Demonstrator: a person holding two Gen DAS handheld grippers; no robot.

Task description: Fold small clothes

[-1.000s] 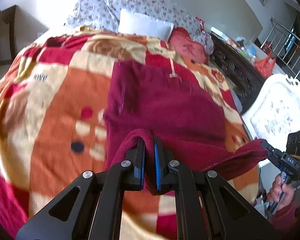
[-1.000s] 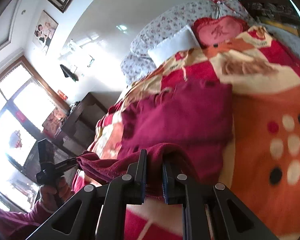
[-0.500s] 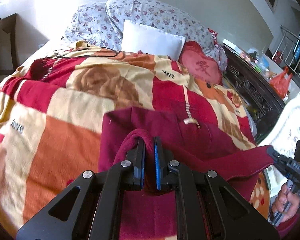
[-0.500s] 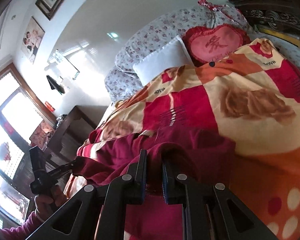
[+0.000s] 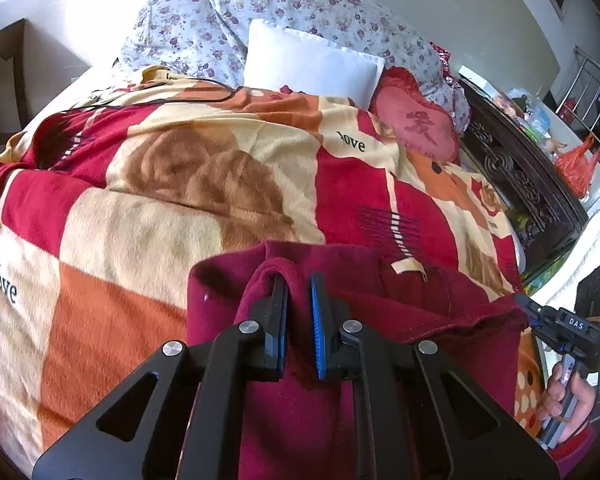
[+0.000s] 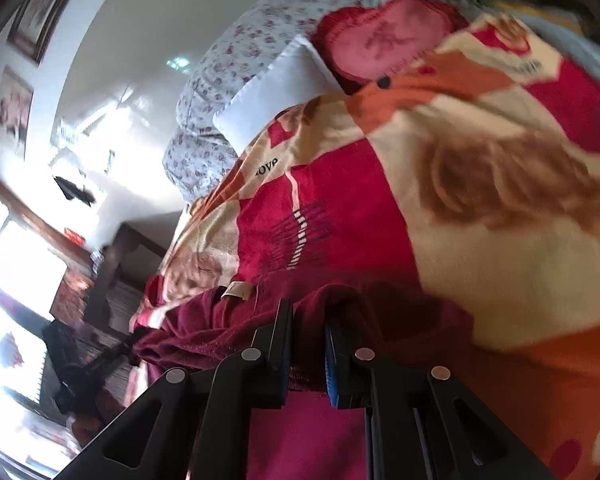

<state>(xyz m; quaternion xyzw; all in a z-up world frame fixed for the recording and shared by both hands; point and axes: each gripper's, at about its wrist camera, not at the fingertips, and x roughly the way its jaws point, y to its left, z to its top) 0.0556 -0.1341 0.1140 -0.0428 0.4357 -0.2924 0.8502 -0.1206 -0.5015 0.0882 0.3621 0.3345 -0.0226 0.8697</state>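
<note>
Pinching maroon garment [image 5: 420, 312], both claws face white pillow [image 5: 312, 64] beyond blanket [image 5: 140, 208].

Right wrist view smeared by motion: wall pictures [image 6: 20, 76], heart cushion [image 6: 384, 40] and blanket [image 6: 500, 220] pattern all soft, lettering barely legible.

Maroon garment [image 5: 380, 320] cut off at the bottom edge of both views; its lower part is hidden behind the gripper bodies. Fabric between the left gripper [image 5: 299, 292] pads covers their inner faces.

Right gripper [image 5: 532, 312] tips buried in cloth at the blanket's right edge; hand [image 5: 568, 404] clipped by the frame.

In the right wrist view, the left gripper [image 6: 128, 344] is a dark, blurred shape; its holder's hand is indistinct.

Clutter on the cabinet [image 5: 532, 112] too small to identify.
</note>
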